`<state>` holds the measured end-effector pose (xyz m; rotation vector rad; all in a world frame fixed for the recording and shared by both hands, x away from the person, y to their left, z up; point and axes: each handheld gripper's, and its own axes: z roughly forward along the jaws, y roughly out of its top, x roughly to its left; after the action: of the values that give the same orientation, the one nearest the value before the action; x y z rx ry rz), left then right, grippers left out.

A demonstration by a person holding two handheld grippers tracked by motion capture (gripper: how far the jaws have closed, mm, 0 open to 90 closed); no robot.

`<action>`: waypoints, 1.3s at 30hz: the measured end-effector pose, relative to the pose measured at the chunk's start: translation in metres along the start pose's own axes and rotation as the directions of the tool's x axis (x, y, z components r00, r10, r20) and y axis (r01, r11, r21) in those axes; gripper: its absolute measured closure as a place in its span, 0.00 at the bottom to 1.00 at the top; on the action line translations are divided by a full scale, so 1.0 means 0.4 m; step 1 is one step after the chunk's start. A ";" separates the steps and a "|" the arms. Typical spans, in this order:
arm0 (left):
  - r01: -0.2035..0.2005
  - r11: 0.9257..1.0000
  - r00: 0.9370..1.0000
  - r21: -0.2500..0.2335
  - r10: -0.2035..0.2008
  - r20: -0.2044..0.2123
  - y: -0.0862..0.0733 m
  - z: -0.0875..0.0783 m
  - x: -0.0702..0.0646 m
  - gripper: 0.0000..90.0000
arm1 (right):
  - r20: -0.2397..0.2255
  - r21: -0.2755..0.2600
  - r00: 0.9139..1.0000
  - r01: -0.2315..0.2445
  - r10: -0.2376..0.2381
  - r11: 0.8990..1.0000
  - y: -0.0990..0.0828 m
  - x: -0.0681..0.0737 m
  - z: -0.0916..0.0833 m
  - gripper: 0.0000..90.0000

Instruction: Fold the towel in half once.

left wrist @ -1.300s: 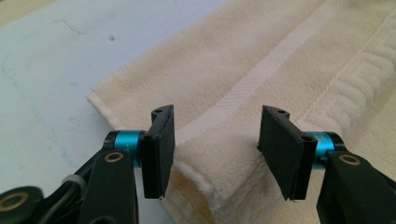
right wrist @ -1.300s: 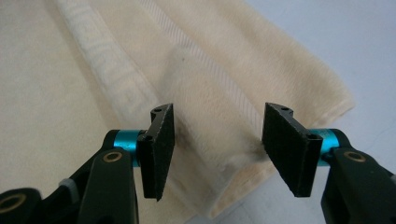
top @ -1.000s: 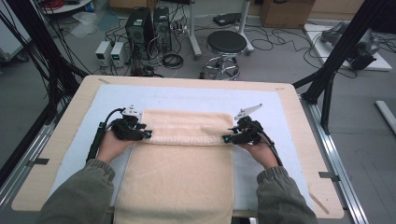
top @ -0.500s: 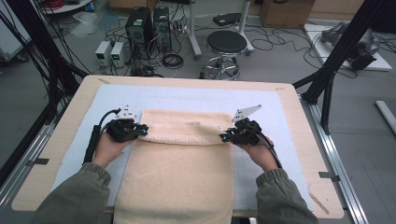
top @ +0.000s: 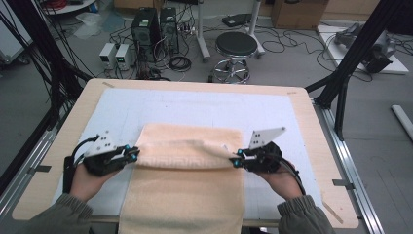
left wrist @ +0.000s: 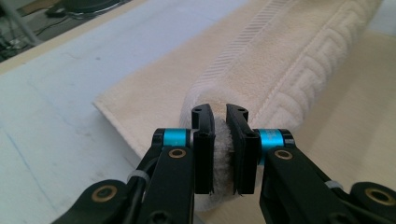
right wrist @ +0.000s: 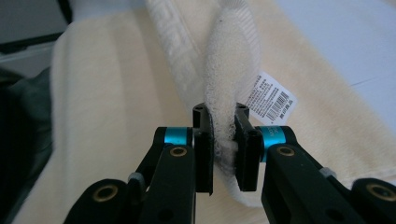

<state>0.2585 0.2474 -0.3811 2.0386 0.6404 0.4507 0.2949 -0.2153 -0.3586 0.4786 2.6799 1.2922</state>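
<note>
Both claws are clamped on the cream terry towel (top: 187,180): left claw (left wrist: 219,140) and right claw (right wrist: 223,140) pinch its folded edge, lifted mid-towel above the table (top: 302,112). Fold half done; laying down remains.

I've closed both tongs, left (top: 130,154) and right (top: 236,159), on the towel's (top: 185,195) far edge and pulled it toward me, lifted.

Black grippers (top: 134,155), teal collars, brass screws, seemingly olive sleeves (top: 53,214).
</note>
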 end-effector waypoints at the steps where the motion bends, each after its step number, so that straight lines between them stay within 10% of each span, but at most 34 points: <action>1: -0.009 1.000 1.000 0.007 0.009 0.012 -0.009 -0.010 -0.011 0.87 | -0.033 0.010 0.999 -0.002 0.003 1.000 -0.015 0.023 -0.002 0.86; 10: 0.029 0.999 1.000 0.038 -0.029 0.003 -0.037 -0.017 -0.010 0.60 | -0.040 -0.049 0.998 -0.055 0.053 0.997 -0.053 0.046 -0.016 0.66; 18: 0.037 0.993 0.996 0.108 -0.045 0.080 -0.053 0.076 -0.010 0.52 | -0.040 0.048 0.996 -0.076 0.078 0.996 -0.065 0.012 0.069 0.61; 28: -0.046 0.984 0.985 0.171 0.016 0.172 -0.083 0.107 -0.053 0.93 | -0.102 0.115 0.993 -0.051 0.062 0.992 -0.096 0.020 0.127 0.91; 39: -0.083 0.996 0.977 0.028 0.076 0.201 -0.032 0.000 -0.112 0.91 | -0.176 -0.023 0.984 -0.005 0.001 1.000 -0.064 0.091 0.024 0.83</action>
<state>0.2193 0.2263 -0.3949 2.1171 0.4490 0.2764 0.2572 -0.2108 -0.3837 0.3822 2.8023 1.4280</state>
